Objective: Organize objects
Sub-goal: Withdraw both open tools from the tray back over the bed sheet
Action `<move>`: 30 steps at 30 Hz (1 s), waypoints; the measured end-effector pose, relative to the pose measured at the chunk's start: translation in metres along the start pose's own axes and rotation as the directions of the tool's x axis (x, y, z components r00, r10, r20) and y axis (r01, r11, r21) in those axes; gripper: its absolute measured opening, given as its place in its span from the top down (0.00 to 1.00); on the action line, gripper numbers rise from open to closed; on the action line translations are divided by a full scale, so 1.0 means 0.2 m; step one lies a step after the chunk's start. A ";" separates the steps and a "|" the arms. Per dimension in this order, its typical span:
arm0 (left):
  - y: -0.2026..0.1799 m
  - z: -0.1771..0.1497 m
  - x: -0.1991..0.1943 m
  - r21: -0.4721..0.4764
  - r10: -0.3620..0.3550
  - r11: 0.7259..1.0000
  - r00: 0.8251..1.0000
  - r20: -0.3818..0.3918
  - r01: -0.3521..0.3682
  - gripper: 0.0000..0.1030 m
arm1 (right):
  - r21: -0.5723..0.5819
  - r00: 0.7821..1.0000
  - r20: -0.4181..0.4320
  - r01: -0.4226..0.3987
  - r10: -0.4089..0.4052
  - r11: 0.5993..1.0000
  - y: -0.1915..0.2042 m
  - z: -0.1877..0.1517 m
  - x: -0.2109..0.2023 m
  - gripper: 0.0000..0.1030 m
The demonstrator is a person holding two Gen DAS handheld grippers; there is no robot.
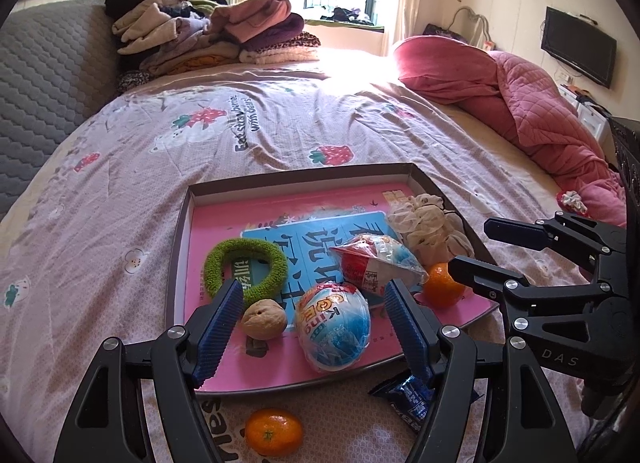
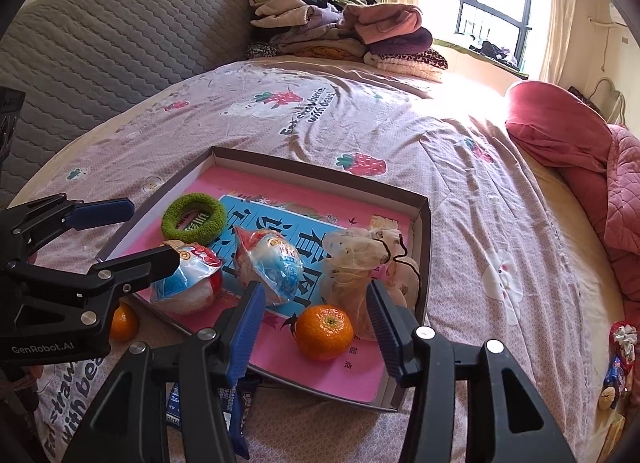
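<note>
A shallow pink-lined box tray [image 1: 192, 239] [image 2: 424, 231] lies on the bed. In it are a green hair ring [image 1: 246, 269] [image 2: 194, 219], a walnut [image 1: 264, 319], two wrapped toy eggs [image 1: 332, 327] [image 1: 374, 263] [image 2: 188, 279] [image 2: 268, 263], a mesh pouch [image 1: 428, 229] [image 2: 360, 263] and an orange [image 1: 440, 283] [image 2: 324, 331]. My left gripper [image 1: 312, 303] [image 2: 132, 231] is open and empty above the near egg. My right gripper [image 2: 316, 303] [image 1: 472, 243] is open and empty around the orange. A second orange [image 1: 274, 431] [image 2: 124, 321] and a blue snack packet [image 1: 416, 399] [image 2: 208, 411] lie outside the tray.
Folded clothes [image 1: 208, 31] [image 2: 344, 31] are piled at the far end of the bed. A pink quilt [image 1: 520, 103] [image 2: 580, 167] lies along the right side. A grey padded headboard [image 1: 44, 75] stands on the left. Small packets [image 2: 616, 363] lie at the bed's right edge.
</note>
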State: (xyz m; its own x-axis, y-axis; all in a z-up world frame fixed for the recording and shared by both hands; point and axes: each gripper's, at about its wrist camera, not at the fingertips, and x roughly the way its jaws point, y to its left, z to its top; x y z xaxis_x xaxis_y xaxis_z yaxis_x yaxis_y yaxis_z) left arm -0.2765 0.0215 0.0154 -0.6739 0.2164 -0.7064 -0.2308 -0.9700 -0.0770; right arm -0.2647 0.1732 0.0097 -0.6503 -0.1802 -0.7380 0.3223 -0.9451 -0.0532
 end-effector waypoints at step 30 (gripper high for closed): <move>-0.01 0.00 -0.42 -0.022 0.052 0.999 0.990 0.131 -0.050 0.28 | 0.073 0.977 0.210 -0.047 0.031 0.996 0.03 0.02 -0.44 0.49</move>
State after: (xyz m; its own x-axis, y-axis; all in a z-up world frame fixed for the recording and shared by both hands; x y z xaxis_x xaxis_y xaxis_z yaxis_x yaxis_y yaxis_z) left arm -0.2191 0.0045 0.0749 -0.7714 0.1784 -0.6108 -0.1816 -0.9817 -0.0574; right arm -0.2074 0.1824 0.0774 -0.7702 -0.2623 -0.5813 0.3012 -0.9531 0.0309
